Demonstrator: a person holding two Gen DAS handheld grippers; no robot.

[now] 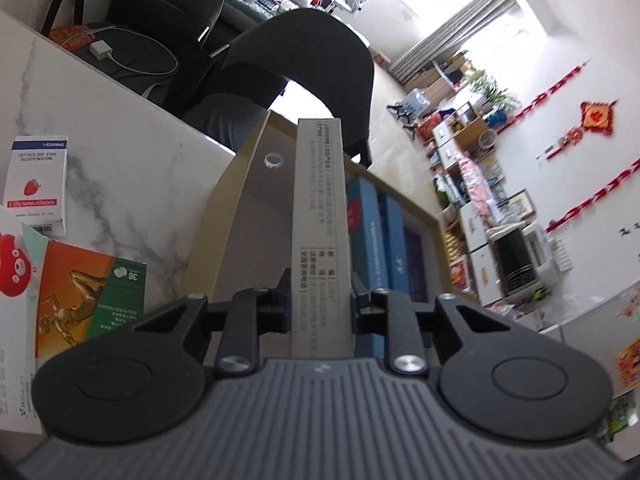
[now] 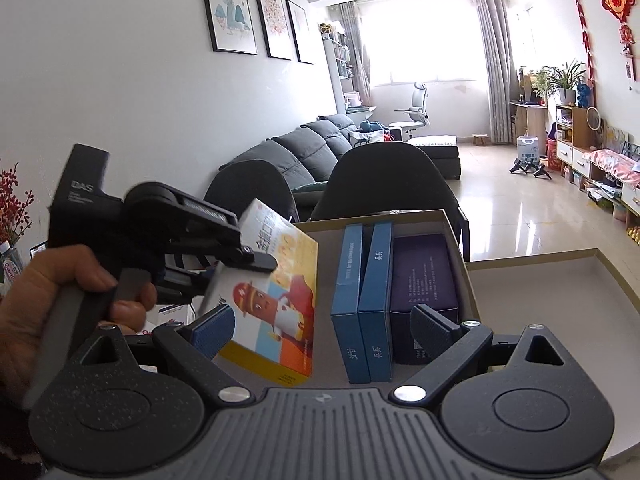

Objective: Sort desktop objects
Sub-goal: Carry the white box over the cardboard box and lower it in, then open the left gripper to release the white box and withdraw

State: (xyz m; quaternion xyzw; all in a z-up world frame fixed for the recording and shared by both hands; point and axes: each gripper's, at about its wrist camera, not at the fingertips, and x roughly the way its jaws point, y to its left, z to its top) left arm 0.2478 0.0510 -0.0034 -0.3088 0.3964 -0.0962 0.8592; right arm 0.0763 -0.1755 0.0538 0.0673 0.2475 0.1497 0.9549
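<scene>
In the left wrist view my left gripper (image 1: 320, 292) is shut on a carton (image 1: 320, 220), whose pale printed edge faces the camera. It hangs over the open cardboard box (image 1: 224, 208). The right wrist view shows the same carton's orange cartoon face (image 2: 280, 300) tilted at the box's left side, pinched by the left gripper (image 2: 240, 268) in a person's hand (image 2: 40, 300). Two blue boxes (image 2: 348, 288) and a purple box (image 2: 424, 276) stand on edge inside the cardboard box (image 2: 460, 248). My right gripper (image 2: 322, 332) is open just in front of them, holding nothing.
On the marble table (image 1: 120, 152) lie a white strawberry medicine box (image 1: 38, 184) and an orange-green packet (image 1: 88, 300). Black chairs (image 1: 312, 60) stand behind the table. A shallow cardboard lid (image 2: 560, 256) sits right of the box.
</scene>
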